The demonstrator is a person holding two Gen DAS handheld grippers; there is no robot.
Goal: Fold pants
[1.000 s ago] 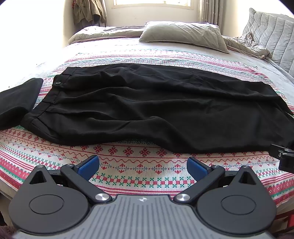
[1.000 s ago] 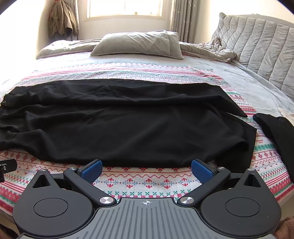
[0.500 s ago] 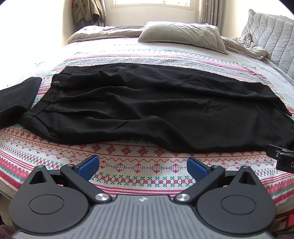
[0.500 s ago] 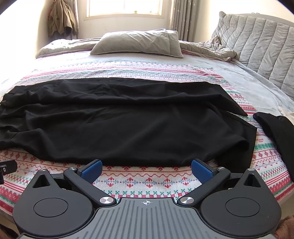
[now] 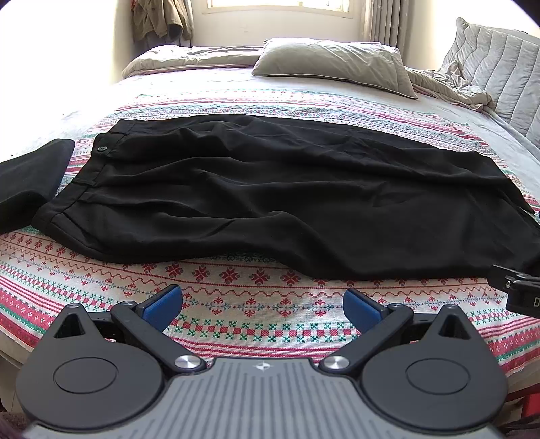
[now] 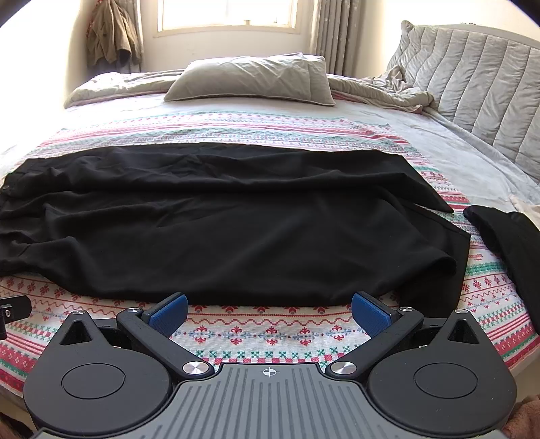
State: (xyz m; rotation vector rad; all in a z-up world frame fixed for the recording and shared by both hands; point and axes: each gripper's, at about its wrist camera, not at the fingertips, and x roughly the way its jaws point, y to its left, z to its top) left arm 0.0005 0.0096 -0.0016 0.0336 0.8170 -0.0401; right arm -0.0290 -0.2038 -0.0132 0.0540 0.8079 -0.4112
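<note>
On the bed (image 5: 236,77), over a patterned red, green and white blanket (image 5: 236,297), the black pants (image 5: 270,202) lie spread flat and sideways: waistband and button toward the left, leg ends toward the right. The near edge of the fabric is rumpled, with shallow creases running along the legs. The left claw (image 5: 263,304) sits above the blanket just short of that near edge, blue pads apart, gripping nothing. The right claw (image 6: 268,312) is likewise spread wide and empty, its pads just beside the hem side of the lower leg (contact with the cloth cannot be confirmed). A folded black garment (image 5: 30,189) rests left of the waistband; another dark garment (image 6: 506,243) lies right of the leg ends. A grey pillow (image 6: 249,77) sits at the far side below the window (image 6: 226,13).
</note>
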